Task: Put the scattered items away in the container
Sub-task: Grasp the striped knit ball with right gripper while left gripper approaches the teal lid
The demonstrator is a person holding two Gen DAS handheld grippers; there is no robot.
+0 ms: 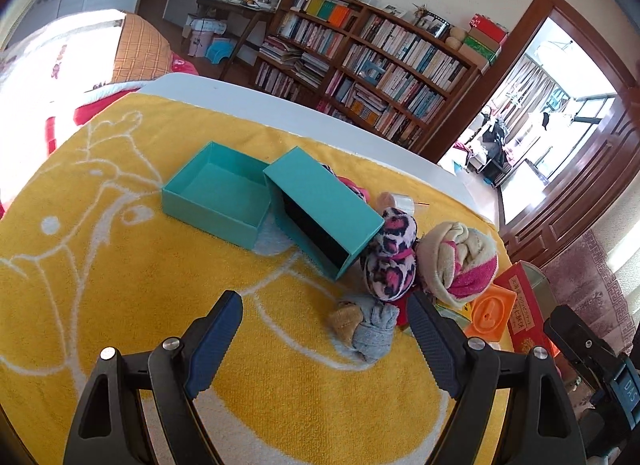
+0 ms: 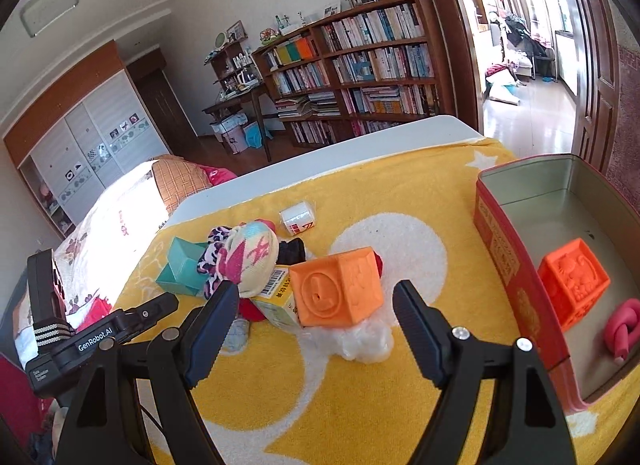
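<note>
Between picks: left gripper (image 1: 324,329) and right gripper (image 2: 316,317) both wide open, empty. Orange cube (image 2: 336,287) lies on yellow towel (image 2: 400,193) just ahead of right jaws; red tin (image 2: 516,265) alongside already holds items. Next move likely: advance, straddle cube, close.

Bright daylight comes in from the doorway (image 1: 556,105). The bed (image 1: 48,49) glares white. Both pictures look sharp but bend round at dark corners.

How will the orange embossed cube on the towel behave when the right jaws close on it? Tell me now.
The orange cube looks like soft moulded rubber, so it probably squashes slightly. Its flat faces should give good grip and it is unlikely to roll. It rests partly on crinkled clear plastic, so it may shift when nudged.
</note>
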